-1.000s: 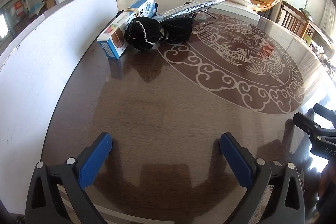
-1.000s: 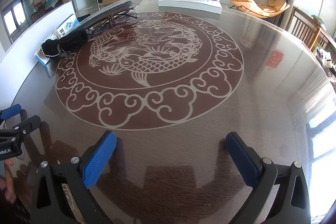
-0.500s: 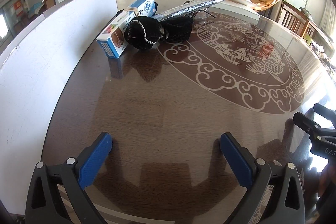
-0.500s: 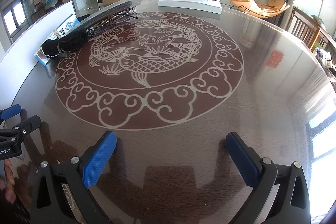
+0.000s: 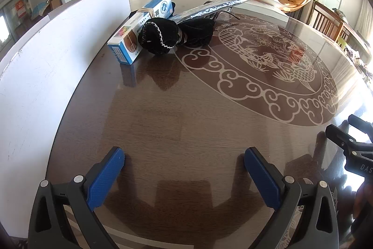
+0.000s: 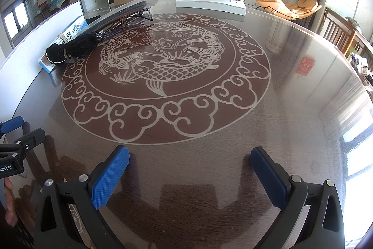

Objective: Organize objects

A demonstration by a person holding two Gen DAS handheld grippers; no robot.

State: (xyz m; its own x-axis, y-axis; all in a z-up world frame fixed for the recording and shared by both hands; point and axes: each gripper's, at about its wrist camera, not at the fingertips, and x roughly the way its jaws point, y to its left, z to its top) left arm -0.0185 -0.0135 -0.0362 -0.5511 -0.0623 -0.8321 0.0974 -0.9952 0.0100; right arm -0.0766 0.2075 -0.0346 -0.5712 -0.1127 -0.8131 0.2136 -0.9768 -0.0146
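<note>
One view alone, the right wrist's, shows the armchair (image 6: 289,5).

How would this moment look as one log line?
left gripper: open, empty | right gripper: open, empty | black pouch: against blue-white box, untouched

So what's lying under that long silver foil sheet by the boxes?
Under the silver foil sheet, the far end of a black velvet pouch and some thin dark cables show. Whatever lies further beneath is covered.
</note>
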